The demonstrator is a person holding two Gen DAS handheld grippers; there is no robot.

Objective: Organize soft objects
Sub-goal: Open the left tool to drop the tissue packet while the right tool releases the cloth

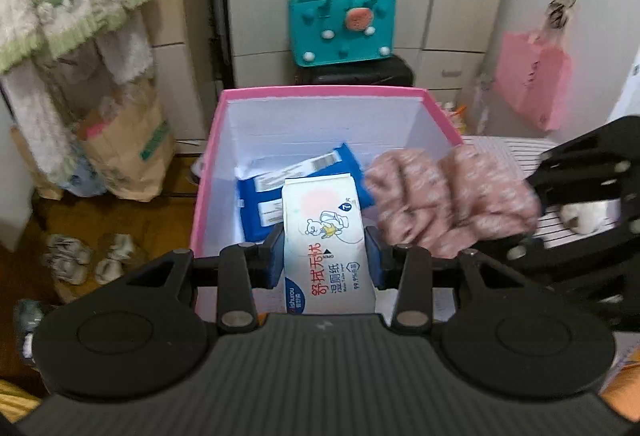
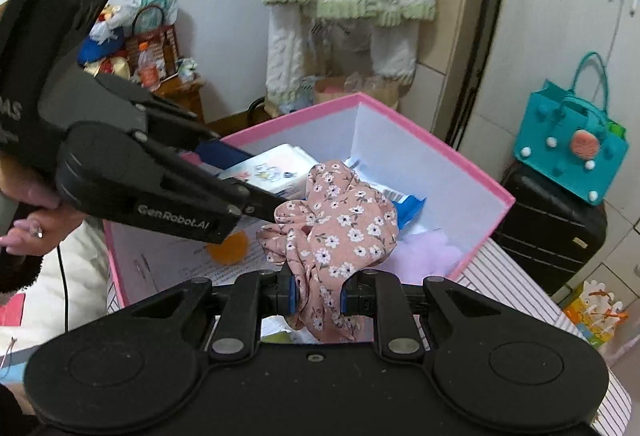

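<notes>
Both grippers are busy over the pink box [image 1: 208, 163] right now. The left gripper [image 1: 326, 256] has its fingers [image 1: 276, 256] clamped on a white pack of wet wipes [image 1: 324, 236], one blue pad on each long side, and the pack is angled down into the box opening, its far end over a blue packet [image 1: 256, 195] already lying inside. The right gripper [image 2: 318, 296] has its fingers [image 2: 290, 296] pinched narrow on a pink floral scrunchie [image 2: 336, 220], which bunches up above the pads and hangs over the box's near edge. From the right wrist view there's also something fluffy and lilac [image 2: 428, 256] at the bottom, plus printed paper [image 2: 180, 256] lining the floor of the box. The box stands on a striped surface [image 2: 516, 276]. A teal tote bag [image 1: 340, 23] sits on a black suitcase [image 1: 360, 73] behind it.
</notes>
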